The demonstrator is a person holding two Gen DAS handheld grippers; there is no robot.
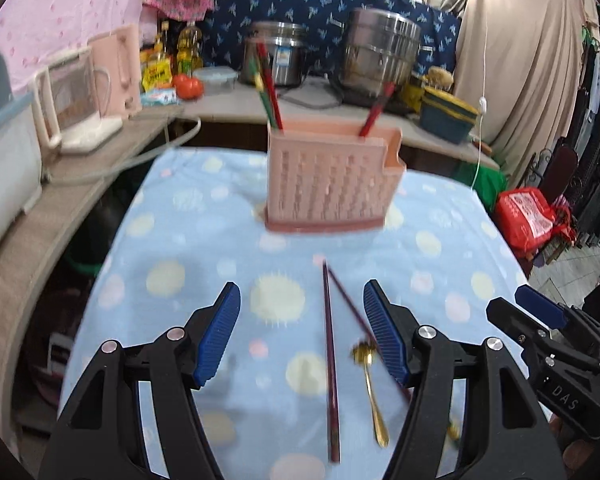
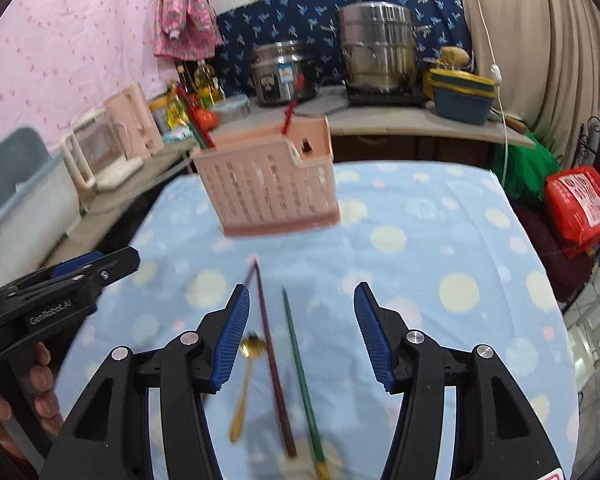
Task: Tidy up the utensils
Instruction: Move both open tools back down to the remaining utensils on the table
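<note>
A pink slotted utensil holder [image 1: 332,184] [image 2: 268,188] stands on the dotted blue cloth [image 1: 180,240], with red and green chopsticks [image 1: 268,88] upright in it. In front of it lie two dark red chopsticks [image 1: 330,360], a gold spoon [image 1: 370,384] [image 2: 246,380] and a green chopstick [image 2: 300,368]. My left gripper [image 1: 302,288] hovers open over the dark red chopsticks and the spoon, with nothing gripped. My right gripper [image 2: 302,292] is open above one maroon chopstick [image 2: 270,352] and the green one. Each gripper shows at the edge of the other's view.
Behind the table runs a counter with a rice cooker [image 2: 284,76], a steel pot [image 2: 376,48], oil bottles [image 1: 188,48], a tomato [image 1: 188,86] and a blue basin [image 2: 460,96]. A red bag [image 2: 580,204] sits right of the table. A hand [image 2: 40,380] holds the left gripper's handle.
</note>
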